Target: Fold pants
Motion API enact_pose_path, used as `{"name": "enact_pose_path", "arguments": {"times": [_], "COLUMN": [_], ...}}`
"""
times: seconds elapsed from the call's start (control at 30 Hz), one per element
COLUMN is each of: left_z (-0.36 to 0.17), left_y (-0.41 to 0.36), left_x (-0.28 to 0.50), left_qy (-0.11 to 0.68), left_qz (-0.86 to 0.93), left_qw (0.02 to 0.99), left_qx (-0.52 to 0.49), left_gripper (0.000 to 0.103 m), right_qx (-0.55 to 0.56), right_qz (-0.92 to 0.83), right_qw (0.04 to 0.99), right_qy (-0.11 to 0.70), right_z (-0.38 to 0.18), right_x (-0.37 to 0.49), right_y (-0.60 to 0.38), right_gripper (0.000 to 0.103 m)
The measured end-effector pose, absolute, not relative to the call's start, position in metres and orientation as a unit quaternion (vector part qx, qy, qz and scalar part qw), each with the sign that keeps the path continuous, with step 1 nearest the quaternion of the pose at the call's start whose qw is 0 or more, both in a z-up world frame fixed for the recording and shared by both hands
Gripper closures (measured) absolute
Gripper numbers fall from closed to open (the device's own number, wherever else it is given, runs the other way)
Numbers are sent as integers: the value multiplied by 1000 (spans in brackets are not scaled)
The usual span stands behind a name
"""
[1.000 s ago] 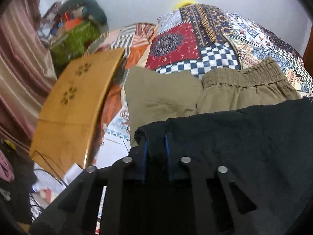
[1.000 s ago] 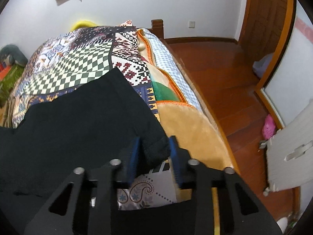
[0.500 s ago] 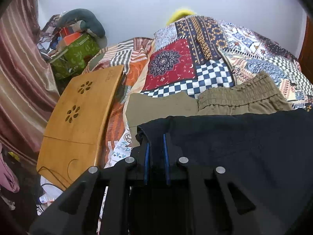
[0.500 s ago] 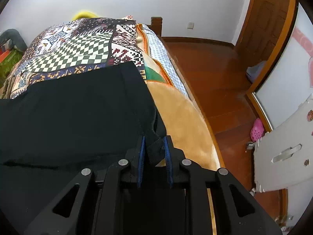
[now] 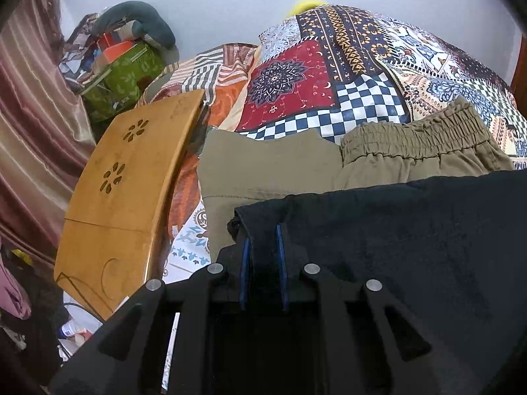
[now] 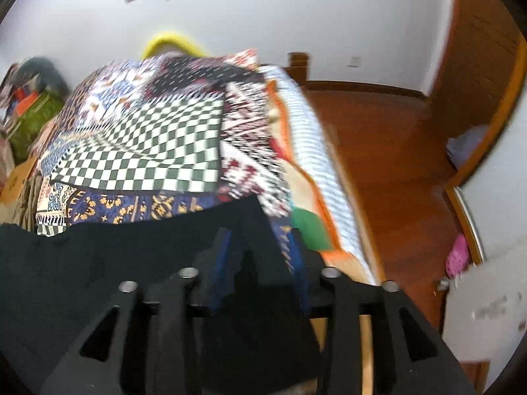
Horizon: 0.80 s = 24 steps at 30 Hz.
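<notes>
Bedroom, pale wall, bed [image 5: 329,75] under a patchwork quilt. Left wrist view: black pants [image 5: 411,247] spread dark and matte across the near part of the bed, one corner pinched in the left gripper [image 5: 262,247], jaws clenched on the cloth. Just beyond, overlapped by the black edge, folded olive pants [image 5: 329,168] with a gathered waistband. At left, a wooden lap tray [image 5: 122,197] with flower cut-outs, a green bag [image 5: 128,79], a striped curtain [image 5: 29,125]. Right wrist view, blurred: other corner of the black pants [image 6: 148,253] between the blue pads of the right gripper [image 6: 260,260], jaws opening, no longer pressing. Only here: bed's side edge, wooden floor [image 6: 388,151], door frame [image 6: 494,115].
</notes>
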<state>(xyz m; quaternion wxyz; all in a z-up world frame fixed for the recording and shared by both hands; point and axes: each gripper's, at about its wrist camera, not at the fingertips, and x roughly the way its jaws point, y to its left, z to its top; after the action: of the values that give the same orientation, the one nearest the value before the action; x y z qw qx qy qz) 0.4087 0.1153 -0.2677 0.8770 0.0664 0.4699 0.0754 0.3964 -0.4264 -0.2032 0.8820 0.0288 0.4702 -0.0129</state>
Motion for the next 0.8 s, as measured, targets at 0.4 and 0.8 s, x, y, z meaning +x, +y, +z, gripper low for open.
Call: {"name": "enact_pose_path", "arguments": {"times": [0.4,0.8], "left_z": [-268,-238], "left_y": [116,111], "left_x": [407,403], "left_qy": [466,419], "left_qz": [78,91], "left_qw": [880,902], "left_qx": [57,57], "left_gripper": [87,87], "right_qx": [12,-71], "right_qz": [-11,-66], "right_qw": [863,902], "right_qy": [504,421], "right_z": [-242,-213], "right_x": [433,417], "right_y": [-415,-403], "right_gripper": [69,91]}}
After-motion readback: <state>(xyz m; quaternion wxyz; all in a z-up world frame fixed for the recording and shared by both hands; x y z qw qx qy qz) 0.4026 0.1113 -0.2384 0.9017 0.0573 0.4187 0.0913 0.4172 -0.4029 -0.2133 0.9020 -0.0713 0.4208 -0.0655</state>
